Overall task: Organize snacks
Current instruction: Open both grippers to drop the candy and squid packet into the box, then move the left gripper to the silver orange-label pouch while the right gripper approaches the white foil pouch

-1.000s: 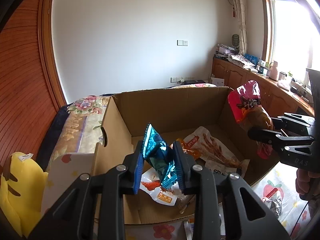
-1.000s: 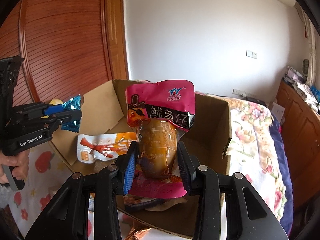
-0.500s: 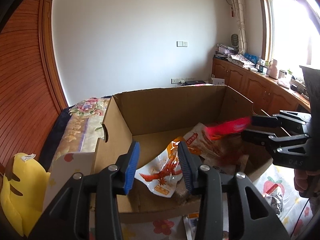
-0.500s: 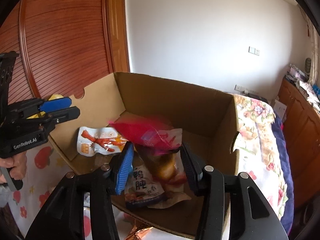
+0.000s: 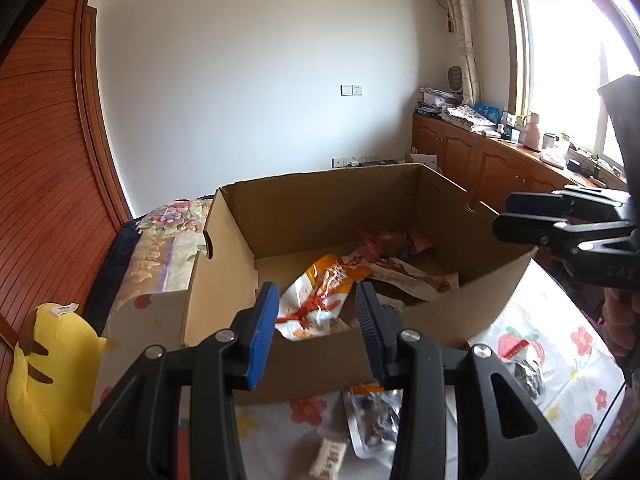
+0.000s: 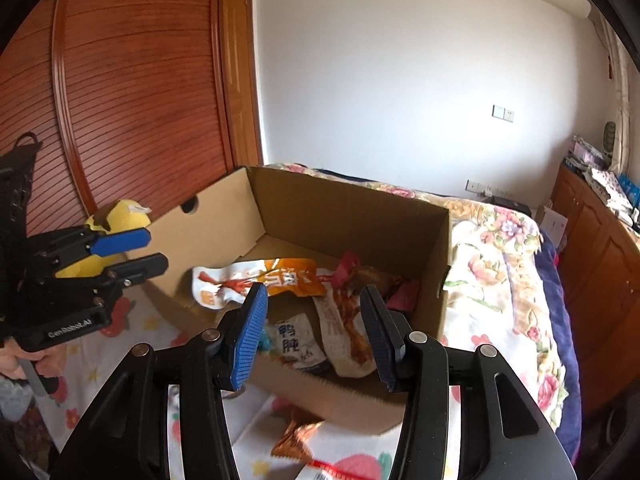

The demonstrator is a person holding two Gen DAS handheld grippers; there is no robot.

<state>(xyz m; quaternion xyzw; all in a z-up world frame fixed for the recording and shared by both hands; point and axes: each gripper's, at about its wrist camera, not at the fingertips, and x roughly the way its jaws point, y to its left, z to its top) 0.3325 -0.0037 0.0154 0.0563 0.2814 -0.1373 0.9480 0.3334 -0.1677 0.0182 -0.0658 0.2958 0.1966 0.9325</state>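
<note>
Both tongs, left tongs (image 5: 316, 312) and right tongs (image 6: 314, 322), gaping w/ nothing held. Next I'd drop low onto dark packet (image 5: 374, 416) outside box (image 5: 320, 354), pinch its edge flat.

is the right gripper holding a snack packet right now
No, the right gripper has its jaws apart with nothing between them, above the cardboard box.

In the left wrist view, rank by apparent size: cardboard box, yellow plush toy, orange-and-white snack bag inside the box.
1. cardboard box
2. yellow plush toy, though it sits nearer the camera, which enlarges it
3. orange-and-white snack bag
</note>
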